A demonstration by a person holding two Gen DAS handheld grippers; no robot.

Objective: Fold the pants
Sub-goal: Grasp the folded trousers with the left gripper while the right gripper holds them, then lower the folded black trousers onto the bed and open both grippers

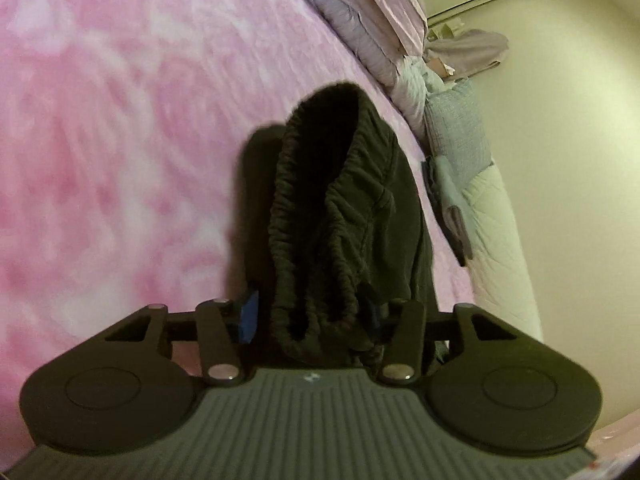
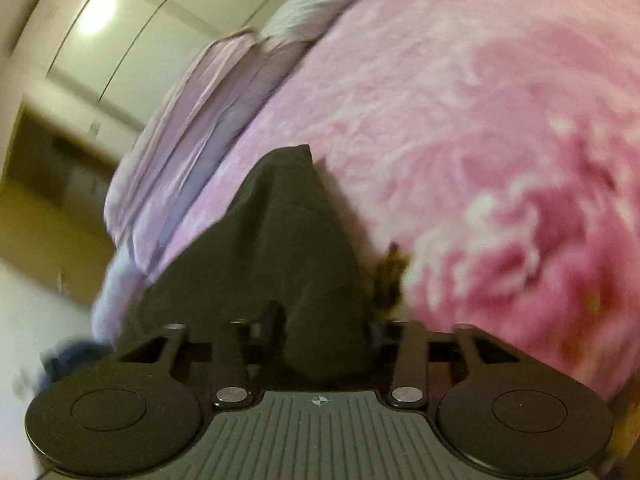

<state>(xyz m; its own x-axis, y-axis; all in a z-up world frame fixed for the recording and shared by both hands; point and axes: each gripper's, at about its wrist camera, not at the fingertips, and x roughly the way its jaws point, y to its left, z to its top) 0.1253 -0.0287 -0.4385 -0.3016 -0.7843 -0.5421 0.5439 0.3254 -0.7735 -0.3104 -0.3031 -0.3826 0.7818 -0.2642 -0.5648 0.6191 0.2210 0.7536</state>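
Dark pants (image 1: 340, 200) hang over the pink blanket (image 1: 120, 140). Their gathered elastic waistband runs from the top of the cloth down into my left gripper (image 1: 310, 318), which is shut on the bunched waistband between blue-padded fingers (image 1: 249, 316). In the right wrist view, smooth dark cloth of the pants (image 2: 288, 248) rises from my right gripper (image 2: 316, 344), which is shut on it. The cloth hides the fingertips of both grippers. The right wrist view is blurred.
A pink and white fuzzy blanket (image 2: 480, 120) covers the bed. Lilac bedding (image 1: 360, 12) and pillows (image 1: 456, 128) lie along its edge, next to a cream wall (image 1: 560, 160). Pale wardrobe doors (image 2: 132, 32) stand past the bed.
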